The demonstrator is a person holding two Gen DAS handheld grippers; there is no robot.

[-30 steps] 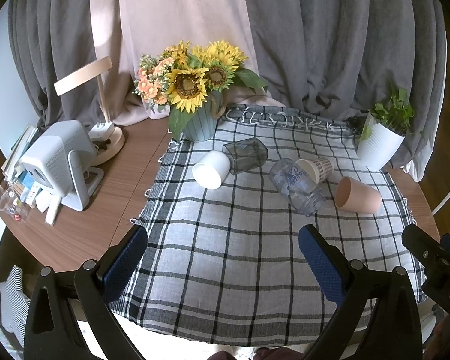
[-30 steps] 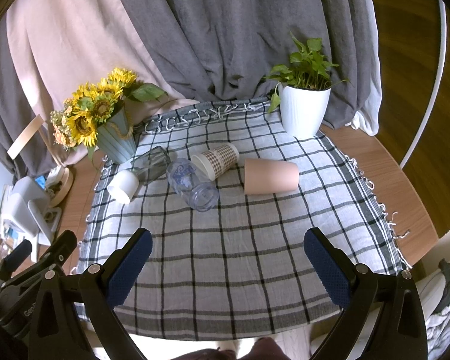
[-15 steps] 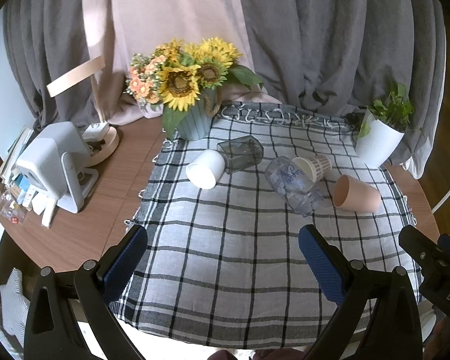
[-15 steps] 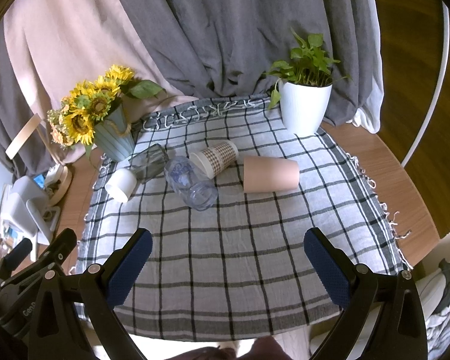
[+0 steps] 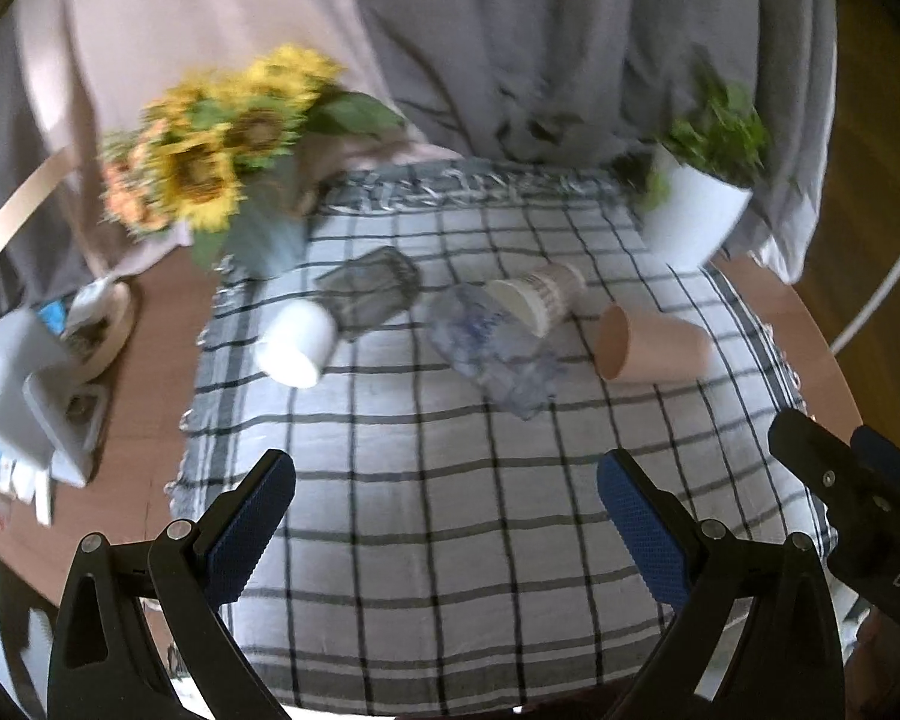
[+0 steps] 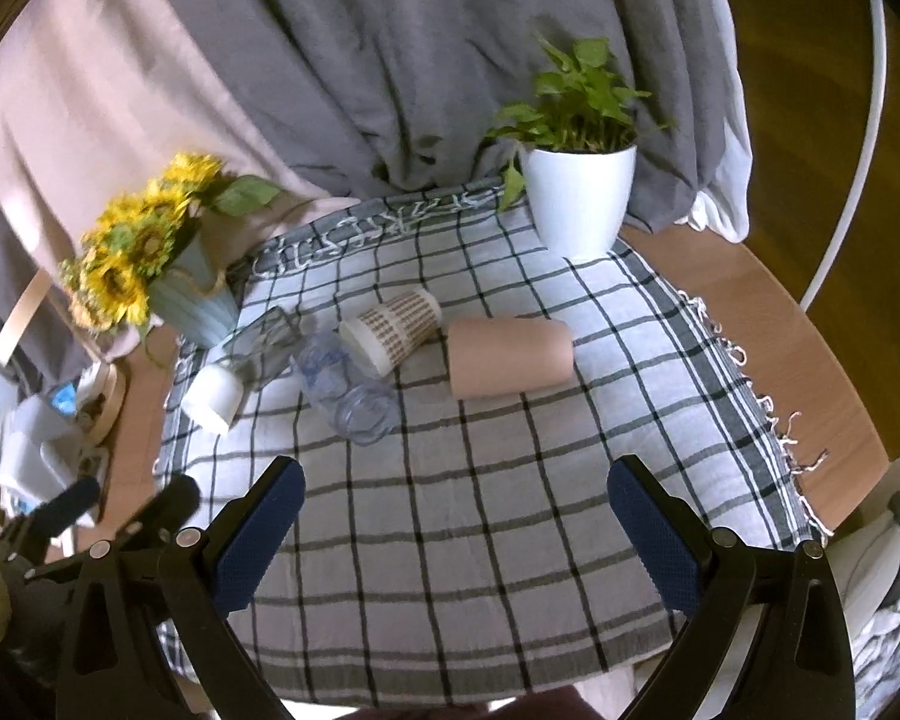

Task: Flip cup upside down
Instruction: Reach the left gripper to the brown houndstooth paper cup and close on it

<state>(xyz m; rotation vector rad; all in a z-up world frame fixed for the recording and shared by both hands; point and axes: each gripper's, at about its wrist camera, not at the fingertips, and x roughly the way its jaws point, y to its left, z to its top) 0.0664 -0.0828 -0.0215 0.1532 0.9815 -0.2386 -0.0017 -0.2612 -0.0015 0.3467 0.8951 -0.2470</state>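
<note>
Cups [image 6: 510, 357] on their sides, all empty, on checked cloth [image 6: 510, 510]

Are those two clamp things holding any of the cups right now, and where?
Nothing is held. The left hand-held gripper and right hand-held gripper are both open above the checked cloth, short of the cups.

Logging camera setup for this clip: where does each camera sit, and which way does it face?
Left wrist: on the left gripper, facing forward and down over the checked cloth; its open blue-padded fingers show, the right gripper at the edge.
Right wrist: on the right gripper, same direction; its open fingers show.
Shared: pink cup, patterned paper cup, white planter.
</note>
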